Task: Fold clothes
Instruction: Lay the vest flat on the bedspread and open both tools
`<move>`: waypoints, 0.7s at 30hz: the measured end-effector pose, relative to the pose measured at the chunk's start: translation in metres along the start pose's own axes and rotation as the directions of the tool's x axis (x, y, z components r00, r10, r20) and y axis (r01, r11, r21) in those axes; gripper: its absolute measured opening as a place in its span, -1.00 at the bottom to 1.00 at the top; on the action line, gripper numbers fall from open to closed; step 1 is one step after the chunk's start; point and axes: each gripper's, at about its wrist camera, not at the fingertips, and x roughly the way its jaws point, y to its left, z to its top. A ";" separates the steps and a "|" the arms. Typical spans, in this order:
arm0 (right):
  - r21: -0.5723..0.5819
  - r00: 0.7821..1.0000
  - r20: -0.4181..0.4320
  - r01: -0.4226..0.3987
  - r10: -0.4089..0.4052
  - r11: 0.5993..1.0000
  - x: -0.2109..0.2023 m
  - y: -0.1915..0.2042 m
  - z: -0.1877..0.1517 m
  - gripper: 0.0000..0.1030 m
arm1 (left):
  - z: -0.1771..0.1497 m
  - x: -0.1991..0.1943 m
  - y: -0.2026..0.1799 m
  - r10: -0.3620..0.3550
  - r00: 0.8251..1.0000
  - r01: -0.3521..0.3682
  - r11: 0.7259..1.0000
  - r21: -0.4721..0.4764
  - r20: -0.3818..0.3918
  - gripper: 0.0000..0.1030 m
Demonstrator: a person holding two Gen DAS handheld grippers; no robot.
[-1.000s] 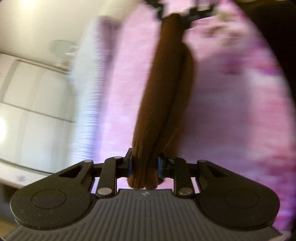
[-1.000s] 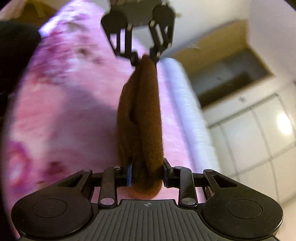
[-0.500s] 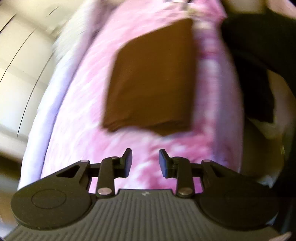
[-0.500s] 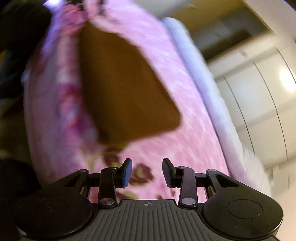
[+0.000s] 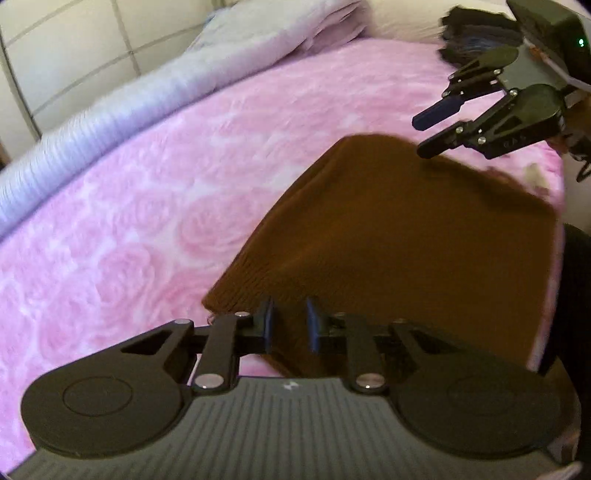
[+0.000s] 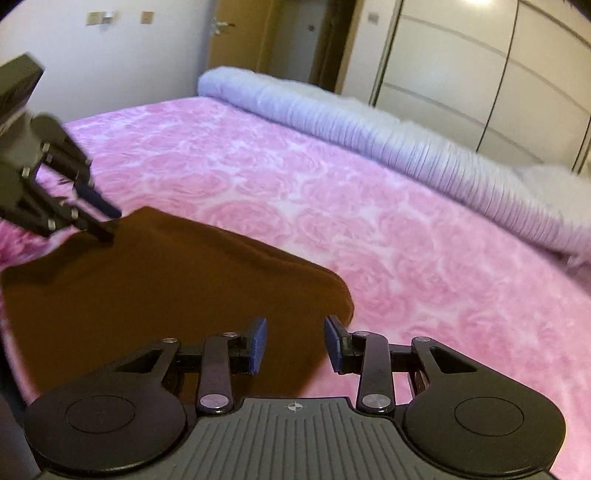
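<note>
Bed (image 6: pixel 369 229) under my cameras, covered in a pink rose-patterned blanket. Folded brown garment (image 6: pixel 155 291) lies flat on it near my edge. Rolled pale lilac quilt (image 6: pixel 369 122) runs along the far side. In the left view I see a dark heap of clothes (image 5: pixel 476 33) at the bed's end.

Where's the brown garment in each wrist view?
Left wrist: brown garment fills centre-right, running under the left claw; right claw hovers at its far corner.
Right wrist: garment fills lower left, under the right claw; left claw at its upper-left corner.
Shared landmark: pink blanket.
</note>
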 end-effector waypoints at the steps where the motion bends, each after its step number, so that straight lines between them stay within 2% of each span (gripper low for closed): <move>1: 0.024 1.000 -0.019 -0.007 0.007 1.000 0.012 -0.006 0.002 -0.32 | 0.000 0.008 0.005 -0.004 1.000 0.004 0.999 -0.036 -0.001 -0.60; 4: 0.101 0.997 -0.072 -0.026 0.034 0.995 0.046 -0.022 0.005 -0.32 | -0.002 0.018 0.022 -0.017 1.000 0.018 0.989 -0.149 0.011 -0.52; 6: 0.145 0.995 -0.086 -0.046 0.059 0.988 0.058 -0.034 0.005 -0.32 | -0.001 0.020 0.029 -0.028 0.999 0.031 0.985 -0.170 0.015 -0.52; 9: 0.191 0.997 -0.034 -0.058 0.066 0.980 0.049 -0.045 0.013 -0.32 | 0.002 0.007 0.037 -0.047 0.997 0.058 0.971 -0.233 0.053 -0.57; 11: 0.230 0.998 0.015 -0.063 0.062 0.971 0.042 -0.053 0.018 -0.32 | 0.001 0.005 0.046 -0.026 0.997 0.044 0.962 -0.269 0.069 -0.58; 17: 0.224 0.999 -0.018 -0.046 0.052 0.973 0.040 -0.052 0.021 -0.32 | -0.003 0.035 0.057 -0.019 1.000 0.020 0.947 -0.320 0.006 -0.57; 19: 0.222 0.998 -0.029 -0.041 0.048 0.974 0.040 -0.052 0.022 -0.32 | 0.002 0.035 0.063 -0.019 1.000 0.017 0.935 -0.353 -0.002 -0.56; 21: 0.220 0.998 -0.040 -0.035 0.045 0.975 0.039 -0.051 0.022 -0.32 | 0.005 0.023 0.060 0.015 1.000 -0.014 0.941 -0.337 0.000 -0.58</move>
